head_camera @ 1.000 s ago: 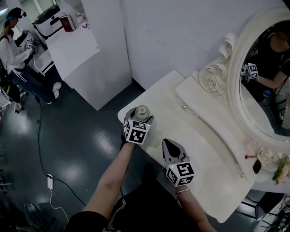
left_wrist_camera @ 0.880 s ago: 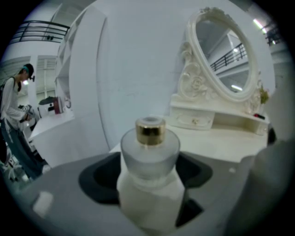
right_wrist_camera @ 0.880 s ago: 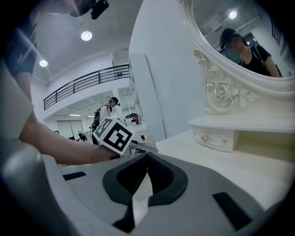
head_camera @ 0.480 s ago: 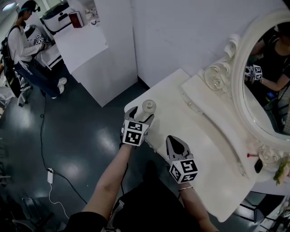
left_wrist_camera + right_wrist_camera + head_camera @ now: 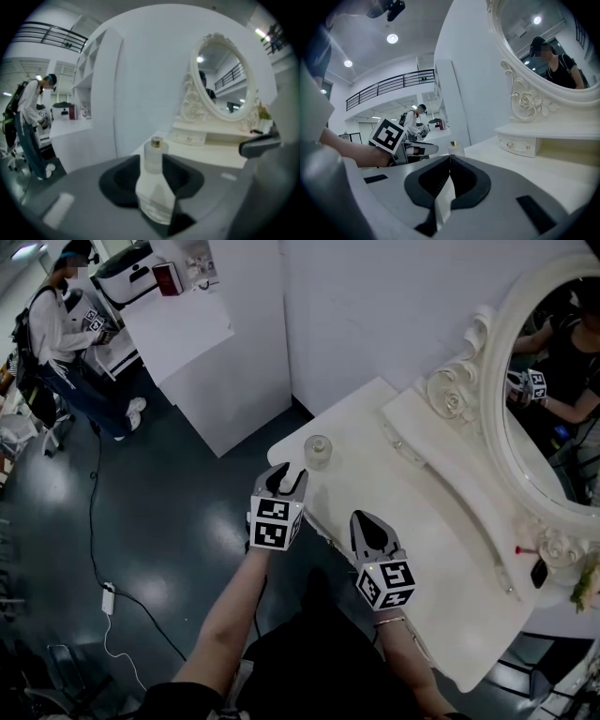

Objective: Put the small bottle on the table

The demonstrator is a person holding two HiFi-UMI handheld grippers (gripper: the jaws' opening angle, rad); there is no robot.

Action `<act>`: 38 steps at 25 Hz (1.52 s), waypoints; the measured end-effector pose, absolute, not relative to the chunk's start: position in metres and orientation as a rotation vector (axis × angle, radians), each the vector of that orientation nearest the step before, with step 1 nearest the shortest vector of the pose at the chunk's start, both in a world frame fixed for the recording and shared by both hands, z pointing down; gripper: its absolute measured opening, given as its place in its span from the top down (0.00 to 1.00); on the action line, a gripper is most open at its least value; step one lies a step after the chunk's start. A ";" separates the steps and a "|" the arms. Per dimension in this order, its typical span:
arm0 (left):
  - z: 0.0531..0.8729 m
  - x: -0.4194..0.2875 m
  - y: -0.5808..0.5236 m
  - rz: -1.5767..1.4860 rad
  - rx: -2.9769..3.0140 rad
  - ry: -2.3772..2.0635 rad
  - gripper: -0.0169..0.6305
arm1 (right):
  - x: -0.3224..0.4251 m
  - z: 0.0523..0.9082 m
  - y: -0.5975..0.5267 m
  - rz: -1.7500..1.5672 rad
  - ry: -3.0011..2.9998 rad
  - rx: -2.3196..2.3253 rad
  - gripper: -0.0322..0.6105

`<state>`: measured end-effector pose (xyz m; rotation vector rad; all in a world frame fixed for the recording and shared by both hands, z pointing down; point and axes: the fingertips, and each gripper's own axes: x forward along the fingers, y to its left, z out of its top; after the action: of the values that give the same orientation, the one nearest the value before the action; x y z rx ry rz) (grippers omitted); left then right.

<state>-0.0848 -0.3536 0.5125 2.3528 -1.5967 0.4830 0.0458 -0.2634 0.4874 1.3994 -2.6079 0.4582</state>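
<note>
The small clear bottle (image 5: 318,451) with a gold cap stands upright near the left corner of the white dressing table (image 5: 427,521). My left gripper (image 5: 285,474) hangs just short of it over the table edge. Its jaws are closing, with nothing between them. In the left gripper view the bottle (image 5: 153,157) stands a little beyond the fingertips. My right gripper (image 5: 366,521) is shut and empty over the table's front edge. Its own view shows the bottle (image 5: 456,148) and the left gripper (image 5: 417,150) ahead to the left.
An oval mirror (image 5: 553,381) in an ornate white frame stands on a raised shelf (image 5: 441,460) at the back of the table. A white cabinet (image 5: 187,343) and a person (image 5: 61,329) are at the far left. A cable (image 5: 103,596) lies on the dark floor.
The left gripper had the bottle between its wide jaws. It has since pulled back toward the table edge, leaving the bottle standing, and its jaws are narrower. The right gripper barely moved.
</note>
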 end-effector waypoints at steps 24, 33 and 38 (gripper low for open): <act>0.473 -0.140 -0.270 0.257 2.303 -1.676 0.96 | 0.021 0.465 -0.241 0.361 -2.658 1.381 0.94; 0.474 -0.153 -0.247 0.258 2.285 -1.692 0.96 | 0.014 0.460 -0.237 0.355 -2.678 1.363 0.95; 0.475 -0.156 -0.243 0.248 2.277 -1.699 0.96 | 0.013 0.462 -0.238 0.360 -2.676 1.354 0.95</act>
<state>-0.1561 -0.2430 0.4746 2.2771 -1.6990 0.2480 0.0130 -0.2382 0.4623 1.3542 -2.6758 0.3598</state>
